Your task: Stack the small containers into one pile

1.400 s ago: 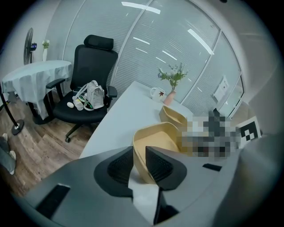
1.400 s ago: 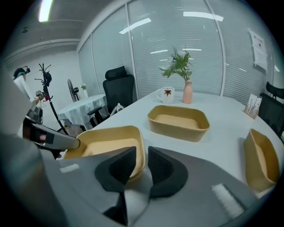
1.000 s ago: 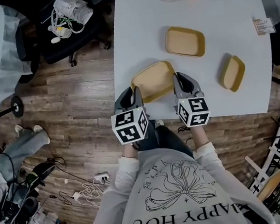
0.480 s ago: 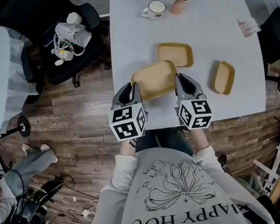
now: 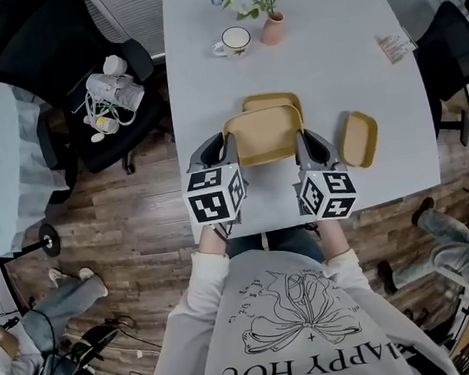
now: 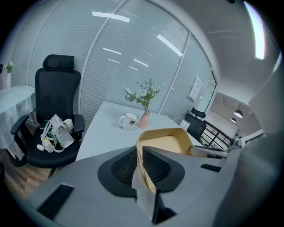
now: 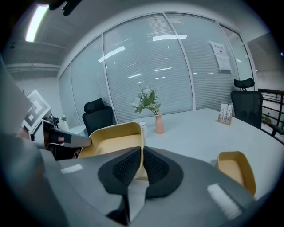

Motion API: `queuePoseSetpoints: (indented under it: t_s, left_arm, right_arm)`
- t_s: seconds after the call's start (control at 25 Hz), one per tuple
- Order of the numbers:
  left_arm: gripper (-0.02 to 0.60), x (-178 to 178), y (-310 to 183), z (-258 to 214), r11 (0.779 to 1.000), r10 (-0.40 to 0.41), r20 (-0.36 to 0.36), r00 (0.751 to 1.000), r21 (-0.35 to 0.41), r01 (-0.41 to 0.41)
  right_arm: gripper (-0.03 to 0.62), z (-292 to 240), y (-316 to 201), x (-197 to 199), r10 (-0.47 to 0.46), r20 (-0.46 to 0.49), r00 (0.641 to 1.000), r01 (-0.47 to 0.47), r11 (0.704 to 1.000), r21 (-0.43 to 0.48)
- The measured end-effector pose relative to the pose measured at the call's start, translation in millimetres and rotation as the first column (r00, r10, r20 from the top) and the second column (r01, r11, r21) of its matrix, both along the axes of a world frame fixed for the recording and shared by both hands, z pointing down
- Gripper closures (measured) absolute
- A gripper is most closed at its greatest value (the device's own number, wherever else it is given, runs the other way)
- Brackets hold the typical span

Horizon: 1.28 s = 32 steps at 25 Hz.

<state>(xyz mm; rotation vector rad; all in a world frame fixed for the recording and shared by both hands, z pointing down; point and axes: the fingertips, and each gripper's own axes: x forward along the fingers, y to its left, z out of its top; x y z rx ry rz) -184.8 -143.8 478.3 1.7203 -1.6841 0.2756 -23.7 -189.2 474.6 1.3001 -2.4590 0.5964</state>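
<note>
The left tongs (image 5: 223, 144) and right tongs (image 5: 306, 139) share one tan container (image 5: 264, 135), a shallow rectangular tray with rounded corners. The left tongs have just been closing, and their ribbed pads now pinch the tray's 9 o'clock wall. The right tongs stand narrow, clamped on the 3 o'clock wall. The tray hangs level between them above the pale surface (image 5: 207, 85).

At 12 o'clock from it lies a second container (image 5: 271, 99) of the same colour. The carried tray covers its near part, so only its far rim shows, and whether the two touch cannot be told. A third container (image 5: 359, 138) rests on the surface at 3 o'clock, apart from both.

Farther off at 12 o'clock stand a white mug (image 5: 234, 40) and a pink vase (image 5: 271, 29) of flowers, side by side. A small card stand (image 5: 395, 46) sits at 2 o'clock. Off the surface at 10 o'clock is a black office chair (image 5: 27, 38).
</note>
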Motion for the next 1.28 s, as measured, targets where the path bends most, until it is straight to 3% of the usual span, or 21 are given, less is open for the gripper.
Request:
queuePoseSetpoints:
  t_s: [0.52,1.16,1.28]
  left_arm:
    - [0.543,17,-70,27,0.996,0.043,0.027,0.999,-0.081,-0.04]
    - [0.545,24,-92,87,0.969,0.073,0.012,0.997,-0.237,-0.069]
    - [0.541,24,-96,89,0.971,0.07,0.013,0.997,-0.228,-0.066]
  right_arm:
    - [0.563,34,-53,20,0.023,-0.018,1.0,-0.025,0.993,-0.118]
    - [0.56,95,-67,28,0.019,-0.064,0.998,-0.038,0.952,-0.304]
    - [0.534,100,-69,28,0.019,-0.059,0.998,-0.036,0.949,-0.312]
